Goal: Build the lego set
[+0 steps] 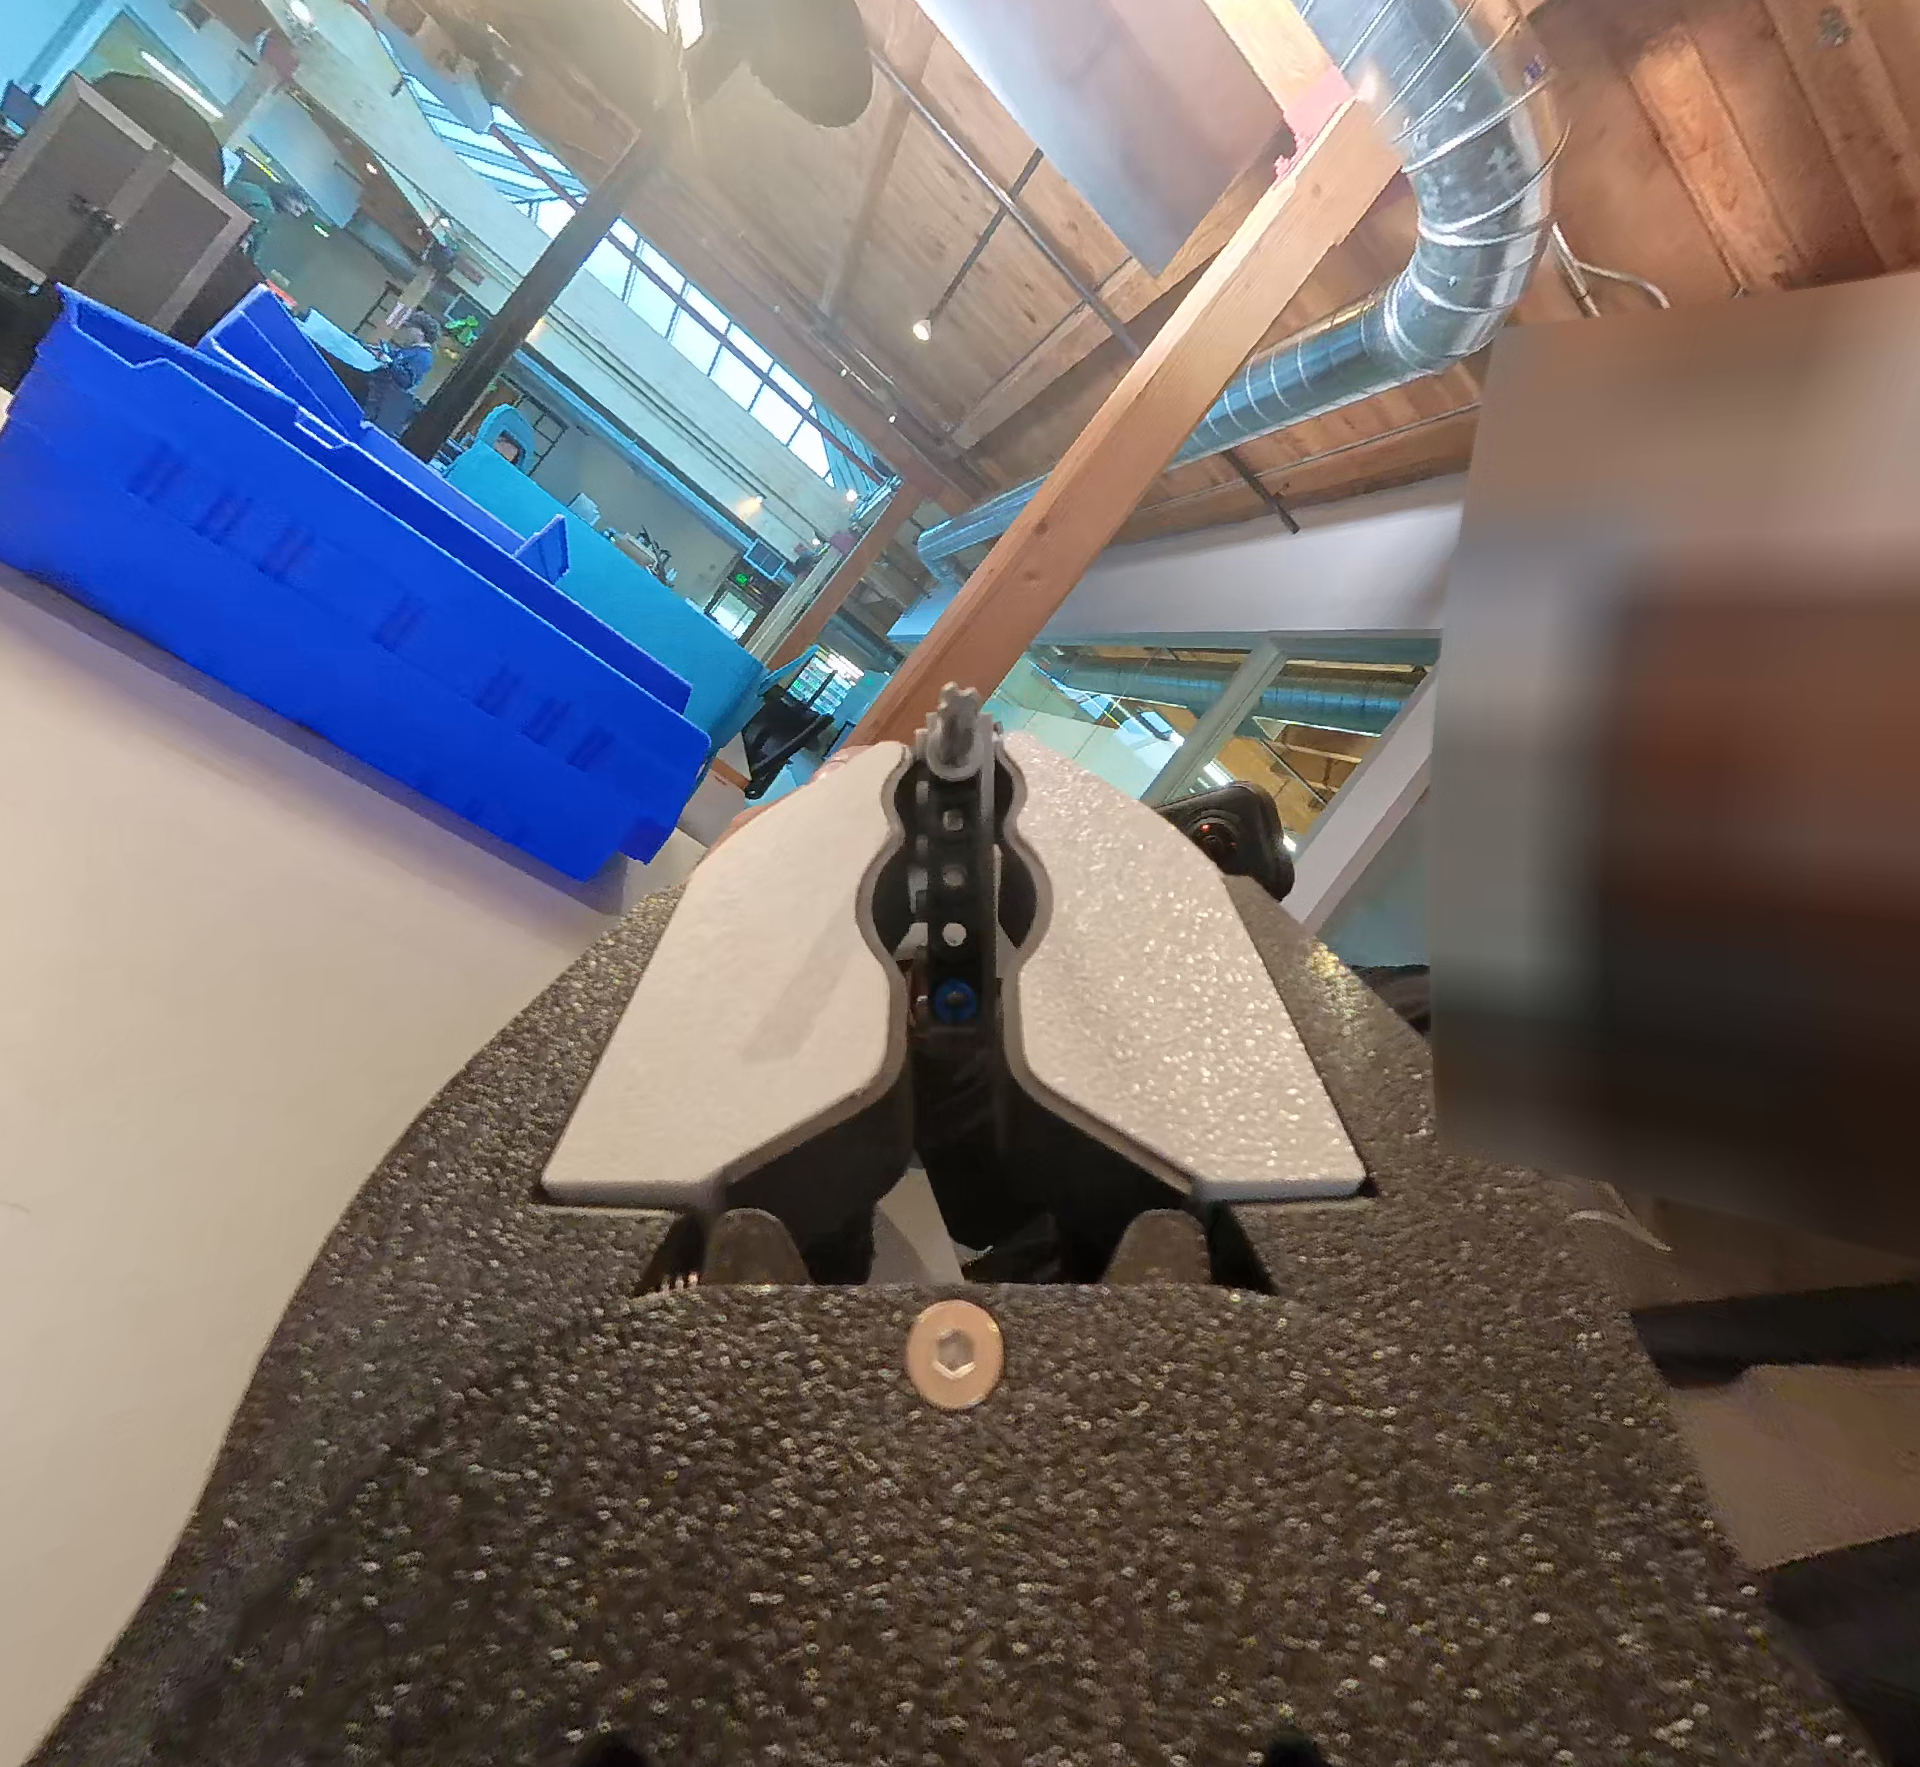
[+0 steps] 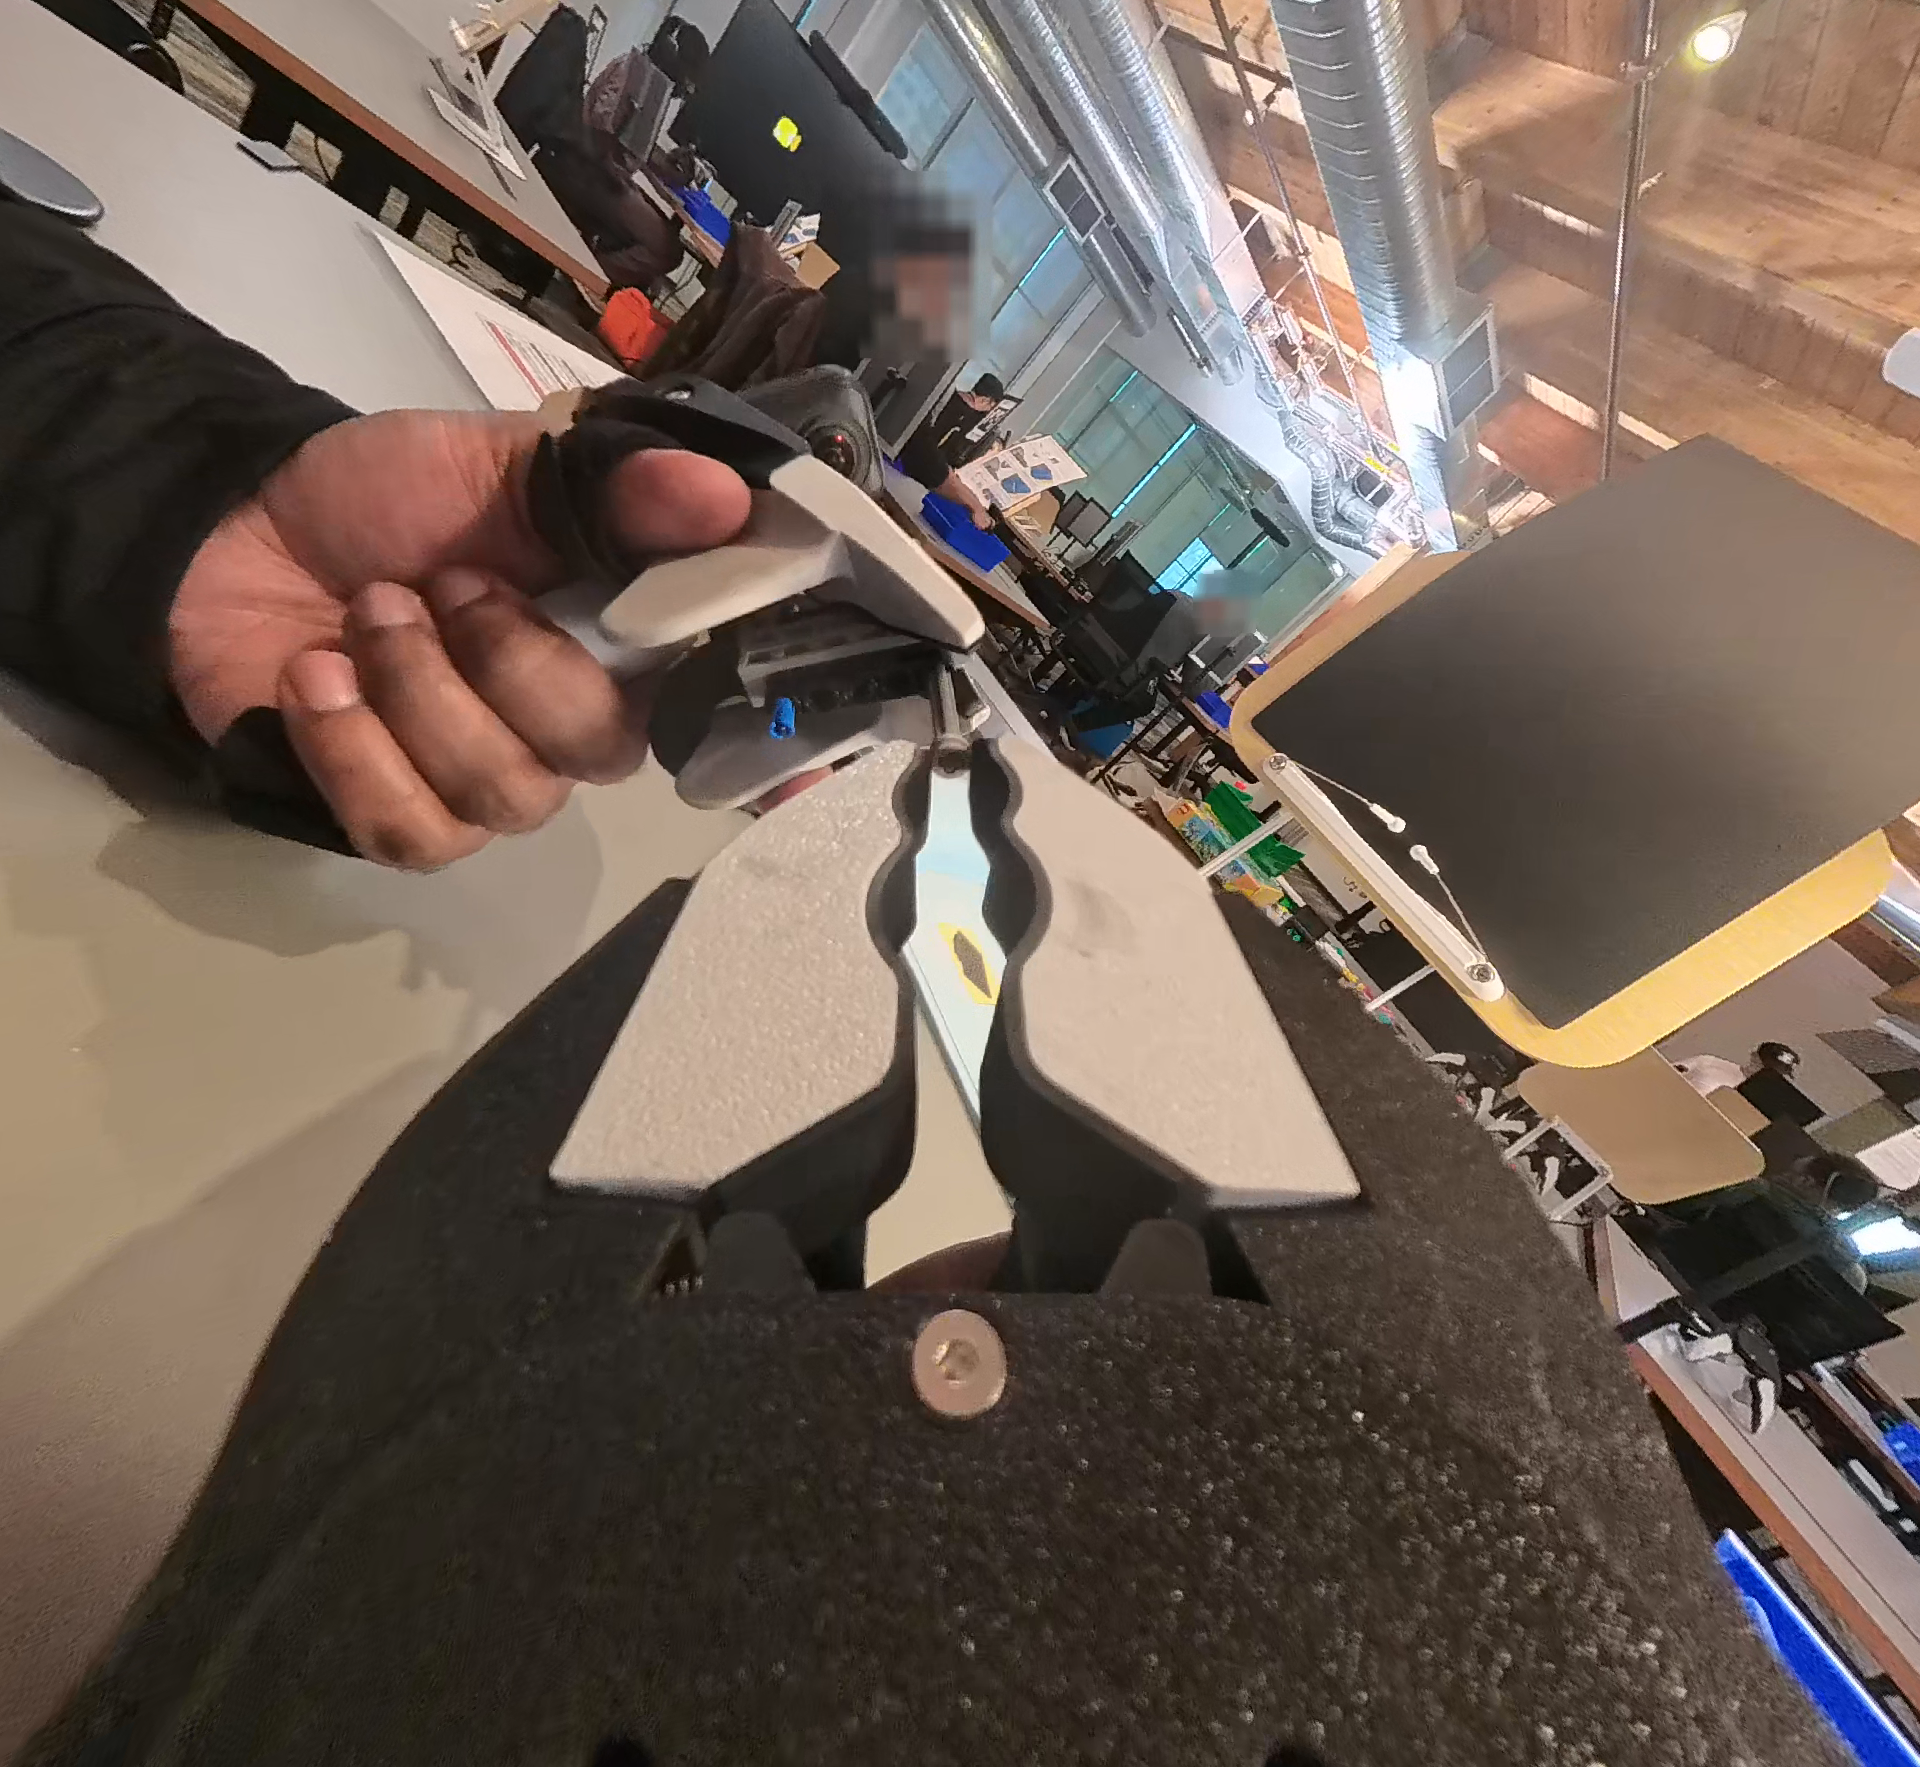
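Note:
My left gripper (image 1: 951, 767) is shut on a black perforated beam (image 1: 948, 876) that stands edge-on between its pads. A blue pin (image 1: 954, 997) sits in the beam low down, and a grey axle (image 1: 956, 730) sticks out past the fingertips. In the right wrist view a hand (image 2: 416, 595) holds that left gripper (image 2: 831, 616) with the beam and blue pin (image 2: 781, 715) in it. My right gripper (image 2: 951, 759) has its fingertips closed on the free end of the grey axle (image 2: 943, 699), right against the left gripper.
Blue plastic bins (image 1: 312, 554) stand on the pale table (image 1: 208, 990) to the left. A dark panel with a wooden edge (image 2: 1610, 730) hangs at the right. The right gripper's camera (image 1: 1236, 834) shows just behind my left fingers. People sit at tables farther back. My left and right fingertips are right by each other.

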Available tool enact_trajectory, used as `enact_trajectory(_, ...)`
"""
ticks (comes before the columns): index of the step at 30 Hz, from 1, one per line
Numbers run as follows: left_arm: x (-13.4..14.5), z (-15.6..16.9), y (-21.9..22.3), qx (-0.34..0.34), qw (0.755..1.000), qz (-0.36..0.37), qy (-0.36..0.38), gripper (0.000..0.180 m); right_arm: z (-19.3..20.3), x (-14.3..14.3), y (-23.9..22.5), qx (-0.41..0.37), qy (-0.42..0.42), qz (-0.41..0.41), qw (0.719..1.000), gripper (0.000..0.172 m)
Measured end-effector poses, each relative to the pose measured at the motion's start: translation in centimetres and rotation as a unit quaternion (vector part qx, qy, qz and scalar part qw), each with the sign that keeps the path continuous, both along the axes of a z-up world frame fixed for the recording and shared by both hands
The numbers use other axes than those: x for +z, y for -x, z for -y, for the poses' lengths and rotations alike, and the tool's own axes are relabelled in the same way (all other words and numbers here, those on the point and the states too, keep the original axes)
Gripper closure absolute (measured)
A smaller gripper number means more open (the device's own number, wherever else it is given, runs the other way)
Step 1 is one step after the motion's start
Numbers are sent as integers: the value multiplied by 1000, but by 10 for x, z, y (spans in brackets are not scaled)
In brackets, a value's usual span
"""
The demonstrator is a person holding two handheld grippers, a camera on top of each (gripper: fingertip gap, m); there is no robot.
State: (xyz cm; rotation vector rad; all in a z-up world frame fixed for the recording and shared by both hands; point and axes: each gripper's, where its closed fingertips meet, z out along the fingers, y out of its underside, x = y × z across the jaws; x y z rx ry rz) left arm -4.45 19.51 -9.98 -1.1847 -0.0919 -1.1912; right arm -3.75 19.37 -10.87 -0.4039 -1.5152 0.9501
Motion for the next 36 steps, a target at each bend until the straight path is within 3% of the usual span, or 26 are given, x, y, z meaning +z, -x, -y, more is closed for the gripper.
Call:
enact_trajectory(15, -10, -3, -6, 7, 999, -39, 26, 168, -4, -7, -2, 26, 25, 41, 998, 165)
enact_trajectory(36, -17, -5, -16, -16, 999, -36, 34, 169, -8, -5, -4, 31, 46, 51, 997, 165)
